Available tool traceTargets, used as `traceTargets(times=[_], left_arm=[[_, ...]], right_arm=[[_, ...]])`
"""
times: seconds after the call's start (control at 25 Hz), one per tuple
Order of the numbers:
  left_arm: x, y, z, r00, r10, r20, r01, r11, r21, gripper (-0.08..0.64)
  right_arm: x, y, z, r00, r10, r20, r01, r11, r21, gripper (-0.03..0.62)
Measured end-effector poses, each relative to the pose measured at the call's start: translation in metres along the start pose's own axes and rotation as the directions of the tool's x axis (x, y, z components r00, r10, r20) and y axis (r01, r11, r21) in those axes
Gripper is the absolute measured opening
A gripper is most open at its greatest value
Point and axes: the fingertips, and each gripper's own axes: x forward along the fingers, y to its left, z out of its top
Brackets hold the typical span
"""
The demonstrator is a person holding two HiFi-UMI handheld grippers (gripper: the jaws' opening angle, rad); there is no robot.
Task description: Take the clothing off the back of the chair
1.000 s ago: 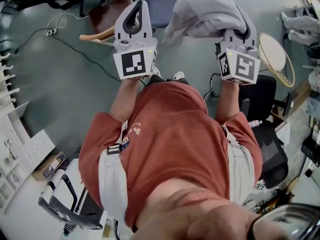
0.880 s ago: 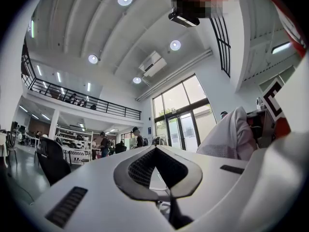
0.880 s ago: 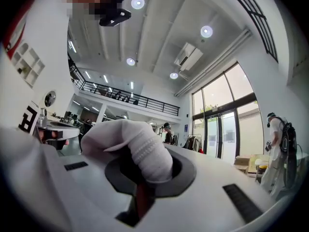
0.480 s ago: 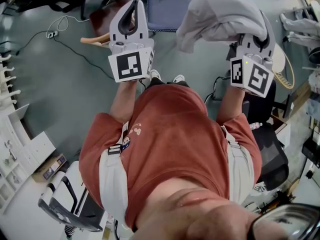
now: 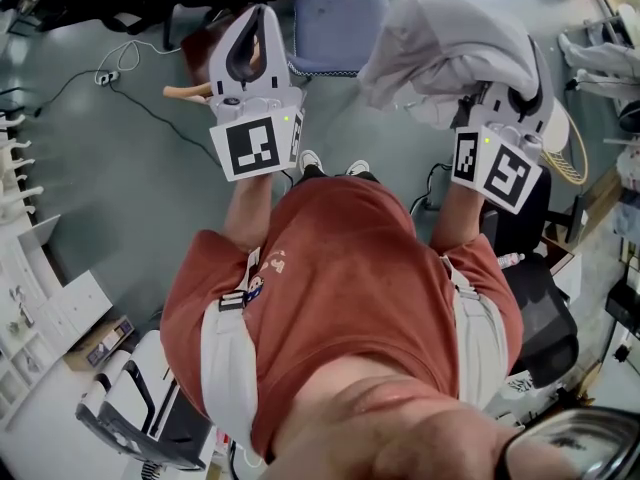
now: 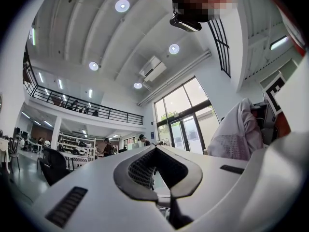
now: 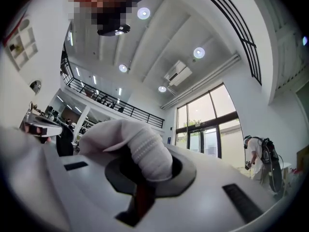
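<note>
Overhead, a pale grey fabric garment [image 5: 450, 43] is seen at one o'clock; its ribbed cuff [image 7: 147, 156], clamped by the right gripper [image 5: 520, 88], is revealed only close-up; the left gripper [image 5: 252, 28] is clenched on nothing.

In the head view, the right tool's [image 5: 517, 100] tips are hidden under the grey garment [image 5: 450, 43]; distant figures [image 6: 107, 147] cannot be made out.

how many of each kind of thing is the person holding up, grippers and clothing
grippers: 2 (left gripper shut on nothing, right gripper shut on cloth)
clothing: 1 (pale grey clothing)
total: 3
</note>
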Motion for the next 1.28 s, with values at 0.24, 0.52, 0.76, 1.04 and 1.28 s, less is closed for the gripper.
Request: traceTargets(times=[0.24,0.52,0.76,1.04,1.28], left_arm=[[0.004,0.0,0.004,1.0,0.006,0.014,-0.006,1.0,0.008,0.014],[0.007,0.001,0.002,1.0,0.021,0.023,-0.021,0.999,-0.03,0.014],[0.009,0.002,0.0,1.0,0.022,0.017,-0.022,0.999,-0.026,0.014],[0.008,0.005,0.001,0.999,0.033,0.022,-0.032,0.998,-0.058,0.014],[0.007,0.004,0.003,1.0,0.025,0.019,-0.024,0.999,-0.044,0.014]], right_arm=[[0.003,0.002,-0.004,1.0,0.013,-0.012,-0.013,1.0,0.009,0.035],[0.008,0.006,-0.009,0.999,0.028,-0.02,-0.028,1.0,0.004,0.035],[0.013,0.009,-0.012,0.999,0.041,-0.021,-0.041,0.999,0.001,0.035],[0.015,0.015,-0.013,0.998,0.056,-0.027,-0.056,0.998,-0.004,0.035],[0.013,0.016,-0.012,0.997,0.067,-0.035,-0.067,0.998,-0.01,0.035]])
